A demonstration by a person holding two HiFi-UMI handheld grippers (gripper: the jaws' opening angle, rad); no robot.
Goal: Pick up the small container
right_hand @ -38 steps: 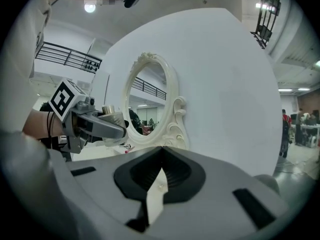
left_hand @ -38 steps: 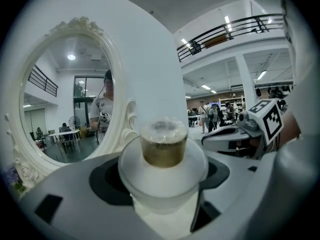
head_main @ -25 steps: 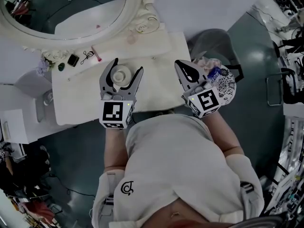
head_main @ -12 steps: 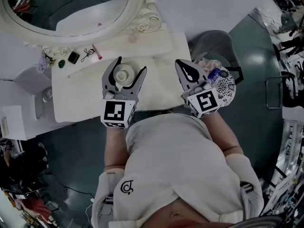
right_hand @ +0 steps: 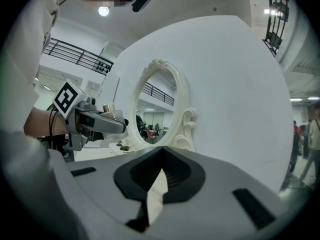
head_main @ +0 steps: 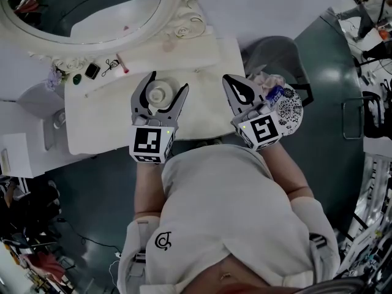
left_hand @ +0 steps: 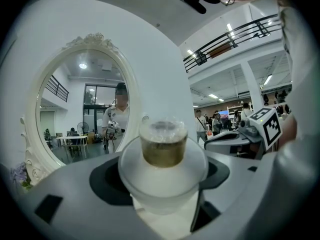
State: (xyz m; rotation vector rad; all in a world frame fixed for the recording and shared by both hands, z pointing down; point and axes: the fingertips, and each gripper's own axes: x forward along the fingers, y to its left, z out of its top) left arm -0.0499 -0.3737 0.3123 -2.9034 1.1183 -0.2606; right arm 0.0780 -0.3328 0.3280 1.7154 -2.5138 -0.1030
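The small container (head_main: 158, 94) is a round white jar with a clear knobbed lid. It sits between the jaws of my left gripper (head_main: 165, 84), over the white dressing table (head_main: 202, 60). In the left gripper view the jar (left_hand: 163, 159) fills the gap and both dark pads press on its white bowl. My right gripper (head_main: 228, 79) hovers over the table's right part, apart from the jar, shut with nothing in it. In the right gripper view its jaws (right_hand: 161, 154) meet at the tips, and the left gripper (right_hand: 100, 124) shows at the left with the jar's lid (right_hand: 109, 109) standing above it.
An ornate oval mirror (head_main: 92, 17) stands at the table's back. In front of it lie a black item (head_main: 92, 71) and a pink pen (head_main: 120, 63). A grey chair (head_main: 275, 54) with a patterned cloth (head_main: 289, 109) stands at the right.
The left gripper, with the jar between its jaws, has drifted a little away from the small items at the mirror. The right gripper has shifted slightly and stays shut.
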